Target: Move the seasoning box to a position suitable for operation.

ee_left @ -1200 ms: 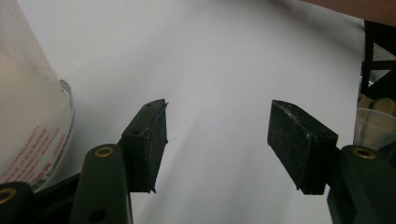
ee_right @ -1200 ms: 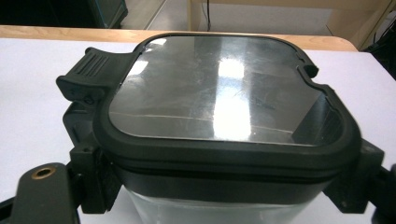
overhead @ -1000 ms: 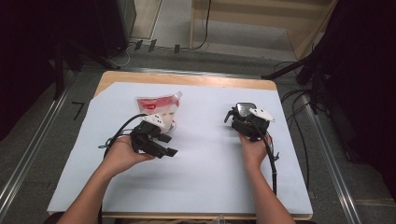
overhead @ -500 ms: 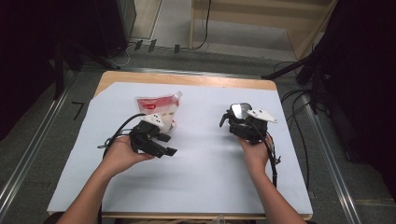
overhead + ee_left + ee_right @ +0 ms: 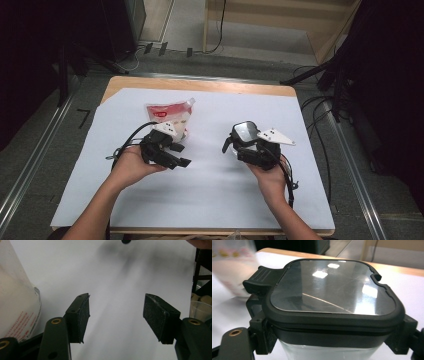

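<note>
The right gripper [image 5: 248, 145] holds a clear container [image 5: 322, 350] with a black lid [image 5: 332, 293]. Its fingers press on the two sides of the container, just under the lid. The lid has a shiny see-through middle and a ribbed tab [image 5: 263, 277] at one corner. In the right gripper view the bottom of the container is cut off, so what is inside cannot be seen. In the high view the container [image 5: 245, 132] sits at the front of the right gripper, above the white sheet [image 5: 210, 190] that covers the counter [image 5: 200, 84]. From there it is hard to tell if it touches the sheet.

The left gripper [image 5: 117, 317] has its fingers spread wide with nothing between them. Only the white sheet [image 5: 120, 277] lies under them. In the high view the left gripper [image 5: 170, 152] rests in the person's left hand [image 5: 132, 167], close to a white pouch [image 5: 169, 114] with a red top. The gripper covers the near end of the pouch. In the left gripper view the pouch [image 5: 15, 302] fills the left edge and is cut off. Its small red writing is too tiny to read. In the right gripper view the pouch [image 5: 233, 267] is a blur behind the lid.

A clear plastic cup [image 5: 200, 311] peeks in at the right edge of the left gripper view, partly hidden by a finger.
</note>
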The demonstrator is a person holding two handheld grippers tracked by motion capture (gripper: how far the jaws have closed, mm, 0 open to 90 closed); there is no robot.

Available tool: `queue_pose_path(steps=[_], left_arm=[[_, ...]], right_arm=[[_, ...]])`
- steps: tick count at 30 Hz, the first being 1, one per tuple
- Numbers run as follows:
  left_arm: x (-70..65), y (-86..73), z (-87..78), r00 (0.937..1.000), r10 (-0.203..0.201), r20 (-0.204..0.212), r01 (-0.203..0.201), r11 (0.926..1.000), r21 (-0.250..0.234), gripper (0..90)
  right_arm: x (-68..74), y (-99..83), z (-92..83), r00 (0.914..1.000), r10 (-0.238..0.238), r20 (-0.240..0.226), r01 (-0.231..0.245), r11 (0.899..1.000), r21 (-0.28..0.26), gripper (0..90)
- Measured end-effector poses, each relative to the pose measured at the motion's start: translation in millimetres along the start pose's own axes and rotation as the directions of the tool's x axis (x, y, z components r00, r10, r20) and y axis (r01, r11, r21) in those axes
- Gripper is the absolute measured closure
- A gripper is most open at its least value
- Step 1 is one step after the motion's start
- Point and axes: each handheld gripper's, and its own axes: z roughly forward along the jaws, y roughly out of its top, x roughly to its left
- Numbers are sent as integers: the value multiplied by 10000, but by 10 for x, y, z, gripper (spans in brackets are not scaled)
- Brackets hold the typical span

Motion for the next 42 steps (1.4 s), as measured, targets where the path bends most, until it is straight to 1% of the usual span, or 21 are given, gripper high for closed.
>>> queue_pose_path(steps=[1,3,6,7,8,10,12,15,16,19,20,21,24,29,32,35,37,41,42], left_arm=[[2,1,-4,10000,9,2,-9,10000,15,393],[7,1,-12,10000,-2,-62,3,10000,93,395],[18,-9,-19,9999,-42,-101,43,10000,65,396],[18,-9,-19,9999,-42,-101,43,10000,65,396],[28,-14,-29,9999,-118,-113,118,9999,-23,397],[41,-21,-37,9998,-140,-111,139,9999,-80,397],[50,-24,-41,9997,-169,-151,167,9998,-116,398],[56,-30,-52,9996,-227,-164,225,9996,-159,399],[57,-30,-58,9996,-232,-186,230,9996,-134,399],[57,-30,-54,9996,-202,-180,200,9997,-112,401],[53,-30,-47,9996,-206,-209,203,9997,-124,401],[51,-28,-41,9996,-185,-195,183,9998,-86,401],[46,-25,-32,9996,-108,-255,109,9999,52,401],[46,-27,-11,9997,-103,-214,103,9999,-2,401],[37,-28,-1,9998,-100,-179,100,9999,43,401],[32,-26,9,9998,-73,-175,74,10000,57,401],[21,-23,21,9999,-78,-90,79,10000,21,401],[14,-18,32,10000,-18,-66,19,10000,70,400],[12,-17,37,10000,-55,-55,55,10000,72,398]], right_arm=[[29,-8,-2,9999,-103,-25,103,9999,51,156],[75,-21,2,9997,-126,-196,126,9999,10,156],[140,-38,21,9988,-208,-441,211,9997,74,156],[140,-38,21,9988,-208,-441,211,9997,74,156],[182,-49,41,9977,-309,-605,315,9995,91,156],[232,-71,65,9960,-332,-830,347,9993,169,156],[280,-100,95,9932,-397,-1096,430,9987,275,156],[365,-148,141,9891,-602,-1348,672,9966,481,156],[390,-166,155,9877,-562,-1462,646,9965,533,156],[458,-216,191,9820,-743,-1738,875,9938,693,156],[484,-230,203,9806,-739,-1815,889,9932,758,156],[503,-241,215,9787,-832,-1875,991,9921,771,156],[562,-269,246,9739,-846,-2108,1038,9912,821,156],[613,-314,307,9702,-892,-2254,1119,9896,902,156],[628,-332,310,9669,-1105,-2298,1317,9881,793,156],[631,-364,296,9683,-1129,-2226,1308,9891,673,155],[636,-380,282,9687,-1139,-2205,1324,9887,709,154],[628,-387,272,9655,-1334,-2238,1535,9853,748,154],[627,-389,268,9656,-1299,-2251,1507,9855,779,154]])
